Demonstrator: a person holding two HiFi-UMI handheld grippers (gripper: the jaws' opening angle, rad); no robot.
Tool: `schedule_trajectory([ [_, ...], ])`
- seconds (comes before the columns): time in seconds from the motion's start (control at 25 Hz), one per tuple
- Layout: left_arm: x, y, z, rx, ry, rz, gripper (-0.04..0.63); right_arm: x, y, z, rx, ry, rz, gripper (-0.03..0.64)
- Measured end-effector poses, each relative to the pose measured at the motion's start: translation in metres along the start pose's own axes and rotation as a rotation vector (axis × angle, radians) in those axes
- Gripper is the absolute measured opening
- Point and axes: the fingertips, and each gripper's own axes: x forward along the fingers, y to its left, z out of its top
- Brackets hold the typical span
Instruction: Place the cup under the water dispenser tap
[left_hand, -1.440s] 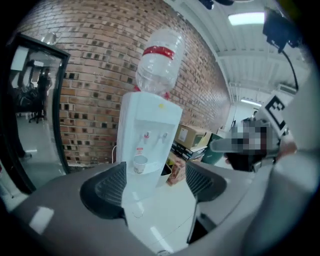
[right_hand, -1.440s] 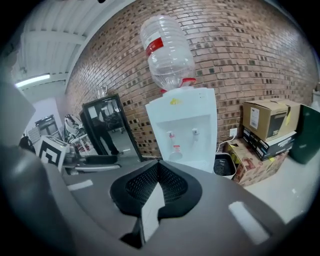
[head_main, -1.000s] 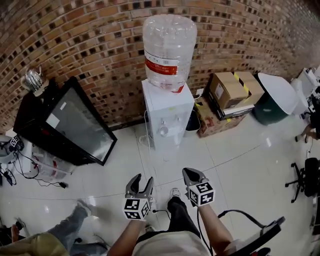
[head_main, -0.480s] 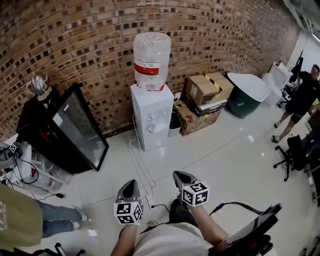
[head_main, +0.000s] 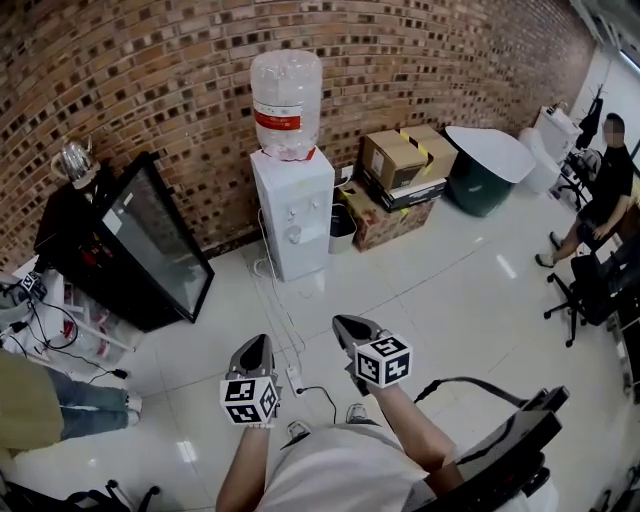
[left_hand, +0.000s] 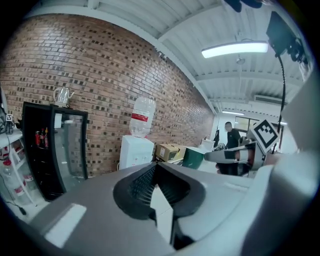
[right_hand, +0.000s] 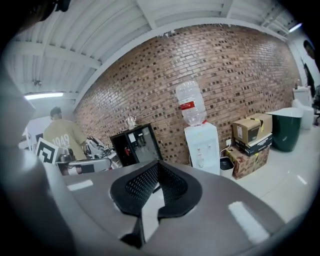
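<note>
The white water dispenser (head_main: 292, 212) stands against the brick wall with a clear bottle (head_main: 286, 100) on top. It is far ahead across the floor in the left gripper view (left_hand: 136, 151) and the right gripper view (right_hand: 202, 147). I see no cup in any view. My left gripper (head_main: 252, 350) (left_hand: 155, 166) is held in the air low in the head view, shut and empty. My right gripper (head_main: 345, 325) (right_hand: 157, 163) is beside it, jaws together with nothing between them. Both point toward the dispenser from a distance.
A black glass-door fridge (head_main: 130, 245) with a kettle (head_main: 72, 160) on top stands left of the dispenser. Cardboard boxes (head_main: 400, 165) and a green bin (head_main: 485, 175) lie to its right. Cables (head_main: 285, 330) trail over the floor. A person (head_main: 600, 190) sits at far right, and a chair (head_main: 510, 440) is behind me.
The dispenser has gone from close to far away in the head view. My left gripper's jaws have gone from open to shut. A person has come into view at the right.
</note>
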Motion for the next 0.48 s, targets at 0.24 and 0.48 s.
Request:
schedule_trajectory([
  [0.24,0.014,-0.028,0.018,0.023,-0.019,-0.004,0.012,-0.023,-0.027,0.014,-0.007,-0.022,-0.006,0.0],
  [0.48,0.018,-0.054,0.016,0.022,-0.012,0.01,0.012,-0.05,-0.038,0.012,-0.017,-0.027,0.009,0.0],
])
